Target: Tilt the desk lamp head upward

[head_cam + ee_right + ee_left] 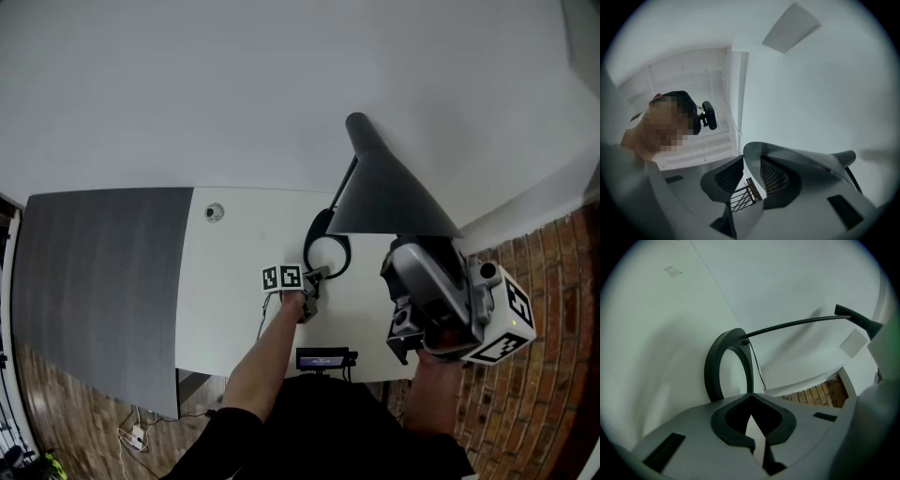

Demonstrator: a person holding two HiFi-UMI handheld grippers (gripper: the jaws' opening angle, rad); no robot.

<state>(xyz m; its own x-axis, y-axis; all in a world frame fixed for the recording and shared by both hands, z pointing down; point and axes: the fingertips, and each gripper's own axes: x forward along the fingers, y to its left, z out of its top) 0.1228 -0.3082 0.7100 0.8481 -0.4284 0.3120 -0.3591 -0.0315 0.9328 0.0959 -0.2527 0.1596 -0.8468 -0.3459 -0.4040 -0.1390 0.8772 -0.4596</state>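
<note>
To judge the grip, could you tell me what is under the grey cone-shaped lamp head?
The right gripper, jaws open, reaches under the grey cone-shaped lamp head, its rim between them. The white desk directly below is hidden by it.

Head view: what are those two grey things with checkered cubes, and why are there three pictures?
They are grippers: two-jawed pincers that a person holds, one in each hand. The head view comes from a camera on the person's head, looking down at a white desk. The other two pictures come from a camera riding on each gripper. A black desk lamp stands on the desk. The left gripper sits at its ring base. The right gripper has the shade's rim between its jaws. I can't tell if either one is squeezing.
</note>
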